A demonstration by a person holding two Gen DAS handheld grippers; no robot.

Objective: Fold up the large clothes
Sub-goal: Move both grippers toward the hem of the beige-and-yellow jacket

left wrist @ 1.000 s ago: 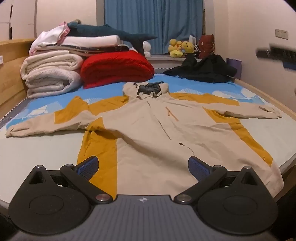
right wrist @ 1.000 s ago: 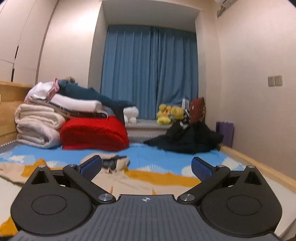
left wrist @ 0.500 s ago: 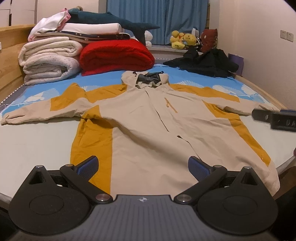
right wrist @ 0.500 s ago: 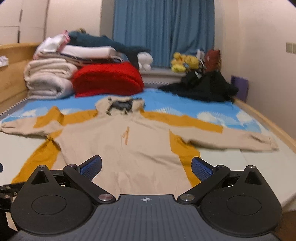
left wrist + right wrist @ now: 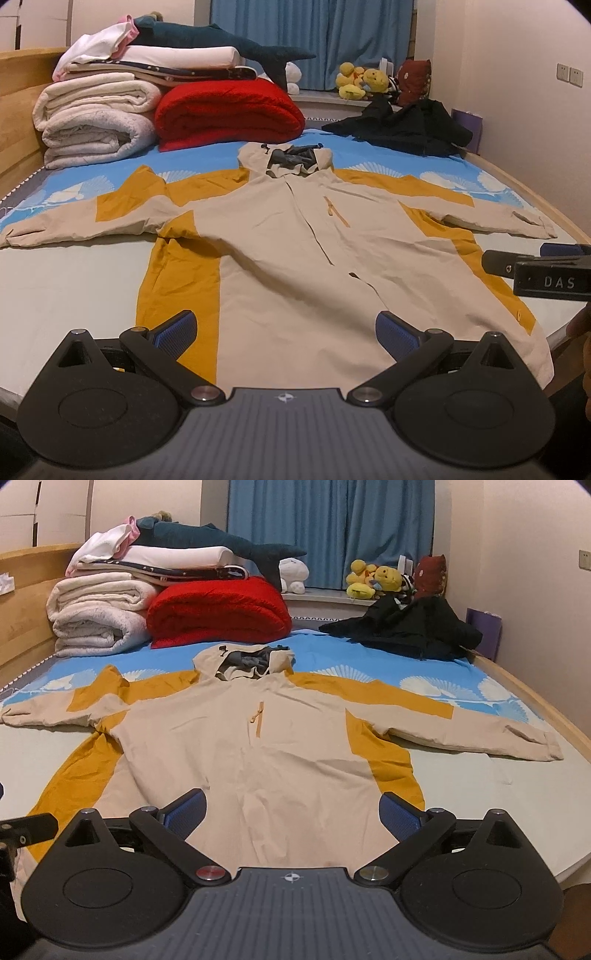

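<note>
A large beige and mustard hooded jacket [image 5: 280, 243] [image 5: 258, 746] lies flat, front up, on the bed with both sleeves spread sideways and the hood toward the far end. My left gripper [image 5: 286, 330] hovers open above the jacket's hem, nothing between its blue pads. My right gripper [image 5: 291, 812] is open too, over the hem's right half. The right gripper's black body [image 5: 543, 269] shows at the right edge of the left wrist view, near the jacket's right side panel. A bit of the left tool [image 5: 22, 830] shows at the left edge of the right wrist view.
Folded white blankets [image 5: 96, 118], a red blanket [image 5: 229, 110] and a plush shark [image 5: 221, 37] are stacked at the bed's far left. A black garment [image 5: 406, 125] lies at the far right. Wooden bed rails [image 5: 535, 698] run along both sides; the wall is close on the right.
Both grippers have tipped down and dropped toward the jacket's hem. The right gripper came down from facing the curtain to hover beside the left one. Neither has taken hold of anything.
</note>
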